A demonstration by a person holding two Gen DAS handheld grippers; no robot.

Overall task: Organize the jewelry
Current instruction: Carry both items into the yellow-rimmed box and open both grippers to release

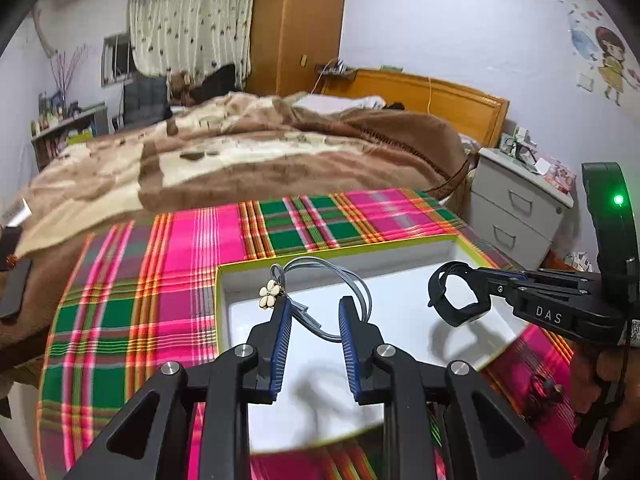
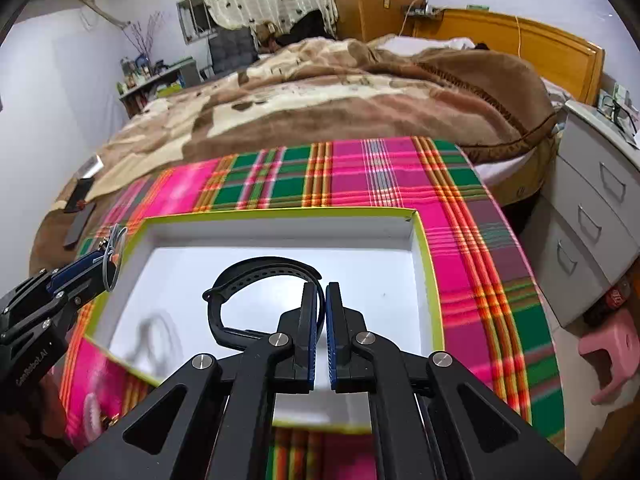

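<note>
A shallow white box with a yellow-green rim point(image 1: 340, 255) point(image 2: 280, 211) lies on the plaid cloth. My left gripper point(image 1: 314, 305) is open above the box's left part; a grey cord necklace with a cream flower charm point(image 1: 271, 294) hangs off its left finger. It shows at the left of the right wrist view point(image 2: 110, 254). My right gripper point(image 2: 321, 294) is shut on a black watch band point(image 2: 256, 274) and holds it above the box. The left wrist view shows it at the right point(image 1: 456, 300).
The pink and green plaid cloth point(image 1: 160, 280) covers the table. A bed with a brown blanket point(image 1: 260, 152) lies behind. A grey drawer cabinet point(image 2: 592, 216) and a pink stool point(image 2: 612, 352) stand at the right. Dark objects point(image 2: 80, 208) lie at the left.
</note>
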